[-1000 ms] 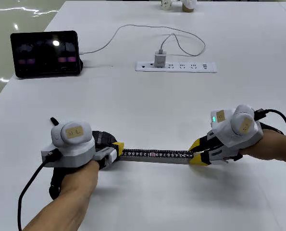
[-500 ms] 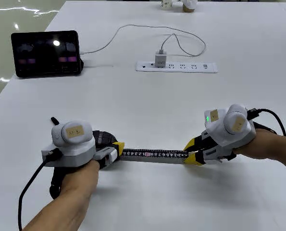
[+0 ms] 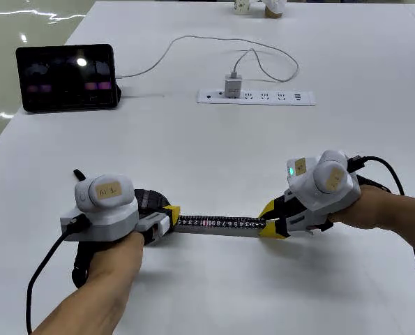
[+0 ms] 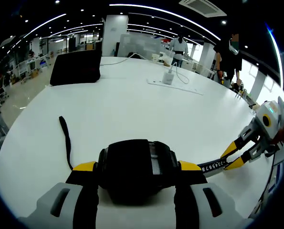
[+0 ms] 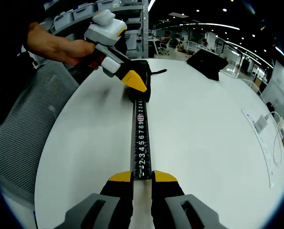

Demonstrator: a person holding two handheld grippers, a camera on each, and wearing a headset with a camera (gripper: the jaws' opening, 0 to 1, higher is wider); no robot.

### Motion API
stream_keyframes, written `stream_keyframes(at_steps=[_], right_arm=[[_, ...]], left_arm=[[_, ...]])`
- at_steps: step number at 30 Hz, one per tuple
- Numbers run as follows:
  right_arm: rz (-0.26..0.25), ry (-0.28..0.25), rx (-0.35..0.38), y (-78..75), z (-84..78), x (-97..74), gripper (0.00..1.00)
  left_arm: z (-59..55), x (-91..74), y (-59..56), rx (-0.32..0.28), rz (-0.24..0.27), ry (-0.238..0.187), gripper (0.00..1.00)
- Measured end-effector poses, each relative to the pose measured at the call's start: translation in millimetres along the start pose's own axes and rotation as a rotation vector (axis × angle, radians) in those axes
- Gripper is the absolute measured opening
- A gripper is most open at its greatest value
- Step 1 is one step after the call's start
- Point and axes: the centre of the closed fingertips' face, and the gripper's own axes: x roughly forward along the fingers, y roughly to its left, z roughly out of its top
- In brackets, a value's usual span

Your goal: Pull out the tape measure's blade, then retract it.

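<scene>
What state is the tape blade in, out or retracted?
Out: the blade runs from the case in the left gripper to the right gripper, shut on its tip.

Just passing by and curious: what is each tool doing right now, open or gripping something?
Left tool: shut on the tape measure.
Right tool: shut on the end of the blade.

You work in an open-plan office-lab: long white table [image 3: 214, 160] carrying a power strip [image 3: 256, 96] and tablet [image 3: 66, 77], ceiling light strips [image 4: 170, 16] overhead, storage racks [image 5: 79, 14] with bins, mesh chair [image 5: 22, 129] beside you.
</scene>
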Motion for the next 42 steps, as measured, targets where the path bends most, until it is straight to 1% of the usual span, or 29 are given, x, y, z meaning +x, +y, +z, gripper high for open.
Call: stream_keyframes(at_steps=[15,17,35,37,42], right_arm=[[0.005,-0.004,-0.008,-0.2,9.0,6.5,0.11],[0.004,0.005,-0.013,-0.7,8.7,8.4,0.11],[0.000,0.005,-0.013,-0.4,10.7,8.9,0.10],[-0.001,-0.005,-0.010,-0.4,13.4,9.6,0.10],[0.001,-0.004,-0.012,0.5,15.8,12.4,0.10]], left_arm=[[0.2,0.6,-0.3,-0.004,-0.002,0.001,0.59],[0.3,1.1,0.1,-0.010,-0.003,0.001,0.59],[1.2,2.3,1.3,-0.004,-0.002,0.000,0.59],[1.1,1.8,1.4,-0.005,-0.004,-0.001,0.59],[1.0,1.6,1.2,-0.003,-0.004,-0.001,0.59]])
